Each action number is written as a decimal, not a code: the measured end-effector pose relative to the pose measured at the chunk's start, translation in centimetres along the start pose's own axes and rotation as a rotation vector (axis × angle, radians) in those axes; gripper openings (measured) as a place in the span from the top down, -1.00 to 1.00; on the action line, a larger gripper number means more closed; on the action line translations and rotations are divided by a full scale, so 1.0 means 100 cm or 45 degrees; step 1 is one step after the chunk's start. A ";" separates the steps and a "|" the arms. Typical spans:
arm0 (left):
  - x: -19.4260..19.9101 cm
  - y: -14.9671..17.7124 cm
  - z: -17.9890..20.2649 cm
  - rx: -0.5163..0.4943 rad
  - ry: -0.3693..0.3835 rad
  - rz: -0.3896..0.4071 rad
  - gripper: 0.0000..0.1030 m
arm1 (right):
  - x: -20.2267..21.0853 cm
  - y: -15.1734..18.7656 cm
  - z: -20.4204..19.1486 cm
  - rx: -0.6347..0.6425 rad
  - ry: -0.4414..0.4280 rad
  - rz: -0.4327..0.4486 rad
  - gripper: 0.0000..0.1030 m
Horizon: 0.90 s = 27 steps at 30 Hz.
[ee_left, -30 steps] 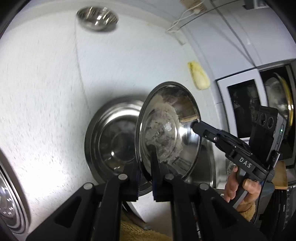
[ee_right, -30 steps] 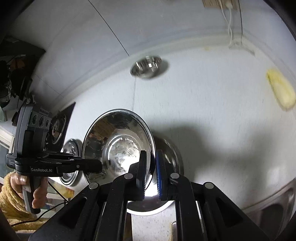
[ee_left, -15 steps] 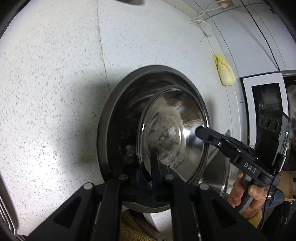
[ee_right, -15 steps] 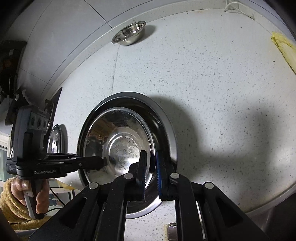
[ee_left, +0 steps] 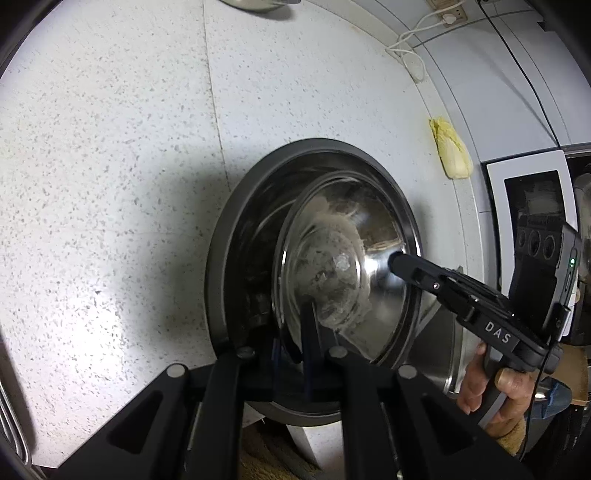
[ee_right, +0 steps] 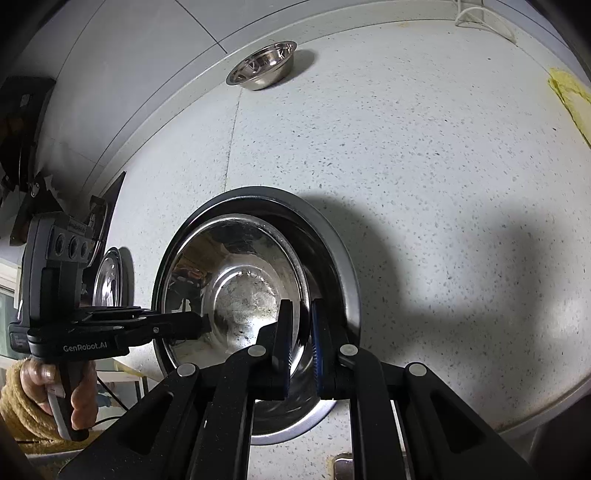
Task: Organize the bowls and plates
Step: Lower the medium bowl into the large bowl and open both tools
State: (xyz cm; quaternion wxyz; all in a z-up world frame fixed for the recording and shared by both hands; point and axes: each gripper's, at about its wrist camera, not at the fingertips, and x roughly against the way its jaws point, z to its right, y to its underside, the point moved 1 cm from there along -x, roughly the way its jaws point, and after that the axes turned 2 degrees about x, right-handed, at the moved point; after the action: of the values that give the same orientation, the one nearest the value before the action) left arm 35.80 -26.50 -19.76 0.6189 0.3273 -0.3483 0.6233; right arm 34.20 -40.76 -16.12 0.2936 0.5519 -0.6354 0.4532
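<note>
A shiny steel bowl [ee_left: 343, 266] sits nested inside a larger steel basin [ee_left: 236, 258] on the speckled white counter. My left gripper [ee_left: 295, 332] is shut on the bowl's near rim. My right gripper [ee_right: 300, 332] has its jaws around the bowl's opposite rim [ee_right: 236, 280] with a small gap beside the outer pad. In the left wrist view the right gripper [ee_left: 397, 264] touches the bowl's far side. In the right wrist view the left gripper [ee_right: 201, 326] holds the bowl's left rim inside the basin [ee_right: 343, 266].
A small steel bowl [ee_right: 264, 64] stands at the back by the wall. Another steel dish [ee_right: 107, 277] lies left of the basin. A yellow cloth [ee_left: 452, 157] lies near a white appliance [ee_left: 532, 192]. A white cable [ee_left: 413, 33] runs along the wall.
Both grippers have lowered the bowl from above the counter down into the larger basin. The right gripper's jaws have parted slightly.
</note>
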 end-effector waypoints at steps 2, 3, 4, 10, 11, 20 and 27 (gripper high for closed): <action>0.001 0.002 0.000 -0.011 -0.021 0.014 0.81 | 0.000 0.002 -0.002 0.004 0.005 -0.003 0.83; 0.002 0.003 0.001 -0.023 -0.034 0.022 0.81 | 0.000 0.003 -0.002 0.005 0.006 -0.002 0.83; 0.002 0.004 0.002 -0.037 -0.044 0.028 0.80 | 0.000 0.004 -0.002 0.007 0.007 0.000 0.83; 0.003 0.007 0.004 -0.045 -0.067 0.049 0.80 | 0.003 0.005 -0.003 0.013 0.007 0.012 0.83; 0.003 0.007 0.004 -0.042 -0.067 0.055 0.80 | 0.003 0.005 -0.004 0.015 0.008 0.014 0.83; 0.004 0.007 0.008 -0.042 -0.100 0.101 0.77 | 0.008 0.006 -0.006 0.029 0.027 0.071 0.83; 0.000 0.011 0.009 -0.036 -0.120 0.106 0.79 | 0.026 0.002 -0.013 0.036 0.095 0.156 0.83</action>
State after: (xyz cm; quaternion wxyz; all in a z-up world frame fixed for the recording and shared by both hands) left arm 34.67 -27.28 -19.29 0.5799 0.3328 -0.3992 0.6274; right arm 33.26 -40.75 -13.41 0.2809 0.4987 -0.6502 0.4996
